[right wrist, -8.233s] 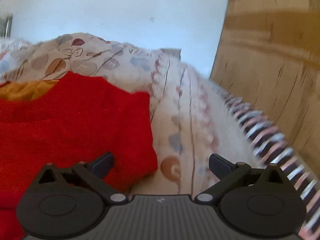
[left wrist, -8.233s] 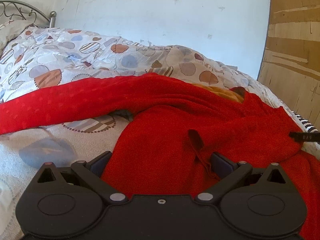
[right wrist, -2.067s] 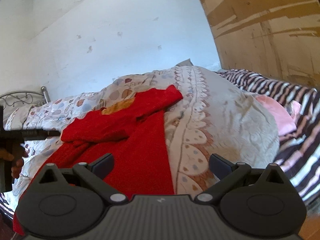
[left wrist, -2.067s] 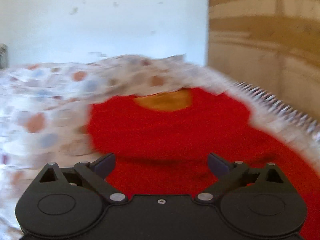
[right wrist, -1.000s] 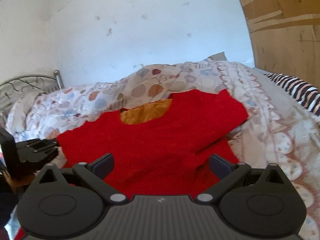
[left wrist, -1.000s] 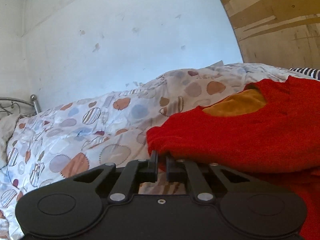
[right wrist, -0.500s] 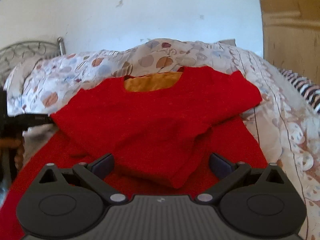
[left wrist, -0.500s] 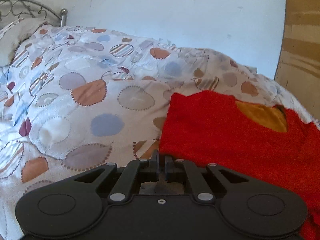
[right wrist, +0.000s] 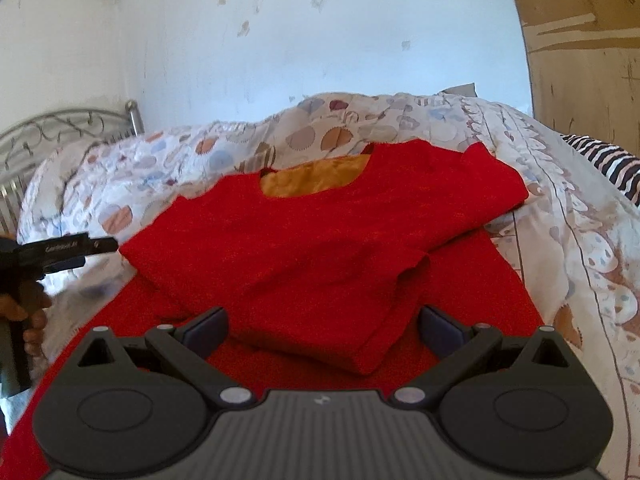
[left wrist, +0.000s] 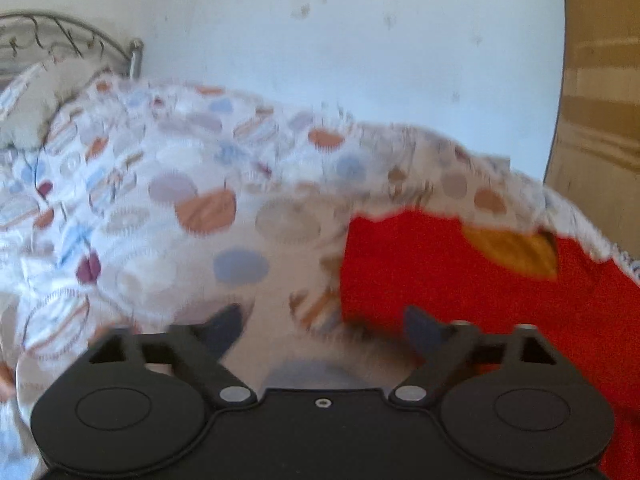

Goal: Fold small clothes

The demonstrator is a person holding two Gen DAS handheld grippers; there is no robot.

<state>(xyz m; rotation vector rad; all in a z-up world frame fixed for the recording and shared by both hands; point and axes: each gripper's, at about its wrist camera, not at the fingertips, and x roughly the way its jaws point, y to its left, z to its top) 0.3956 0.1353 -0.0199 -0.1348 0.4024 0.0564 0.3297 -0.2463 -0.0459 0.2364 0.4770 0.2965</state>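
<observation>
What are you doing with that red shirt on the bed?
A person is folding a red top on a bed with a dotted quilt, using a claw tool in each hand. Both sides look folded in over the middle. The left claw has just been opening, with nothing between its fingers, beside the top's left edge. The right claw hangs open over the lower part, holding nothing.
</observation>
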